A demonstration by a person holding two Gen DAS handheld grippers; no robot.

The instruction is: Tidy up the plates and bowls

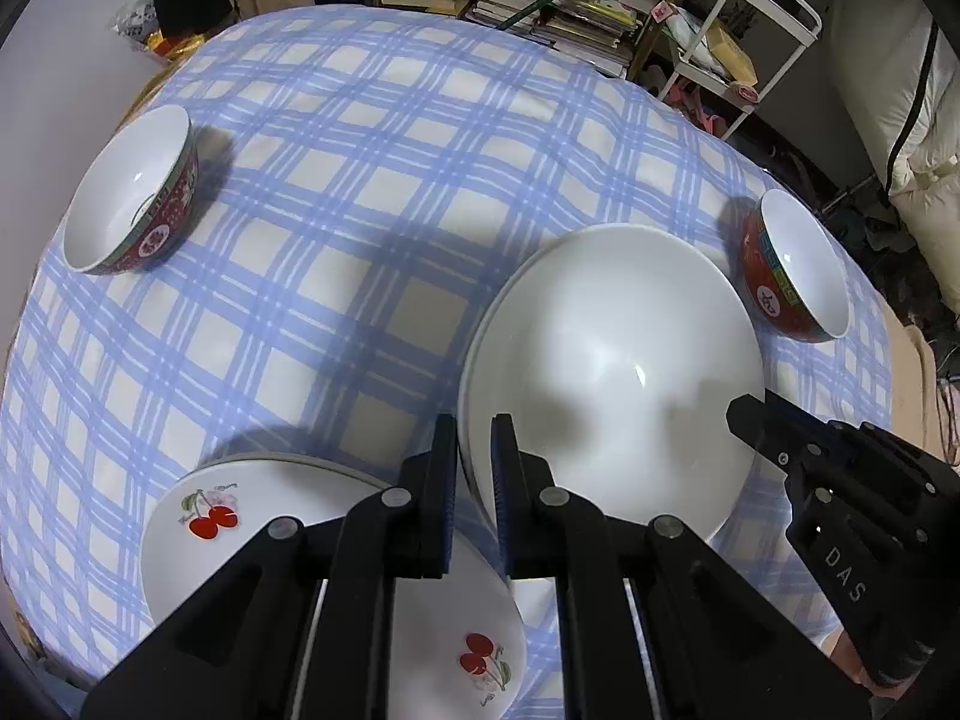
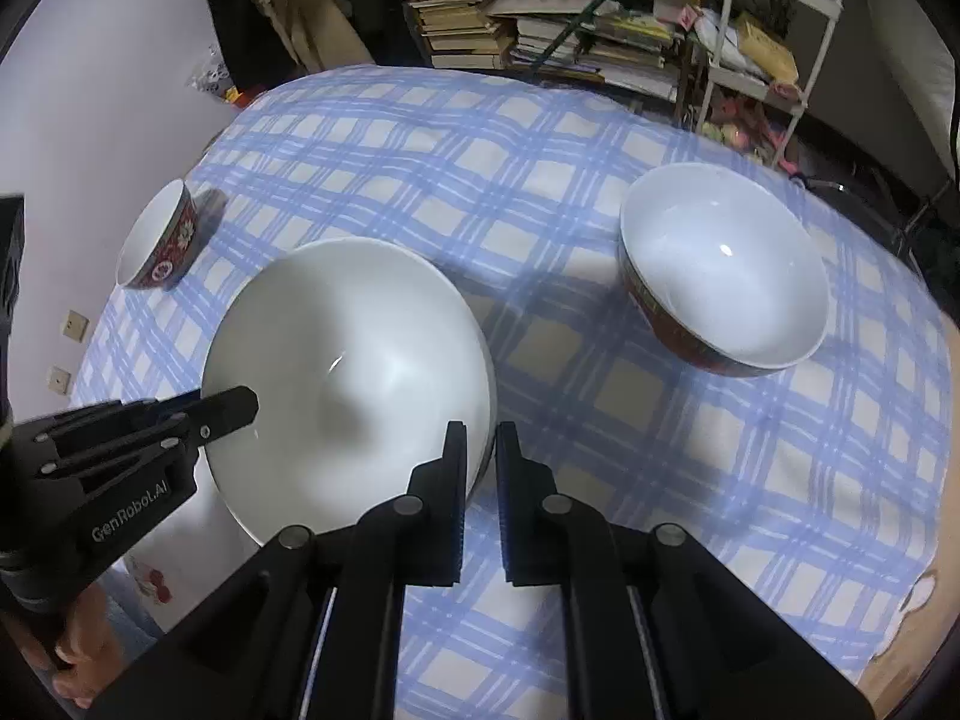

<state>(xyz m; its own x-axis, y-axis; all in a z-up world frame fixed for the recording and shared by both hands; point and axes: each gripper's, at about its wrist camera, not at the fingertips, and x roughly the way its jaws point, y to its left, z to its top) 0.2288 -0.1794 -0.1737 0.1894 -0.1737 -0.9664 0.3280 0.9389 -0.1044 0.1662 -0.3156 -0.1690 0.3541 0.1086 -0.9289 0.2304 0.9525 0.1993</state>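
A smooth, glossy white plate (image 1: 612, 372) sits lower right in the left view, pinched at opposite rims by the left gripper (image 1: 474, 450) and the right gripper (image 2: 480, 456), both nearly closed. Below left lies a cherry-printed plate (image 1: 240, 528). Two red-patterned bowls (image 1: 135, 192) (image 1: 798, 267) flank them on the checked tablecloth (image 1: 372, 180).

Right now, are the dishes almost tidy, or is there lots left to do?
Lots left. Nothing looks stacked yet. Both grippers, left gripper and right gripper, pinch opposite rims of the big white plate. The cherry plate and two red bowls sit apart on the checked tablecloth.
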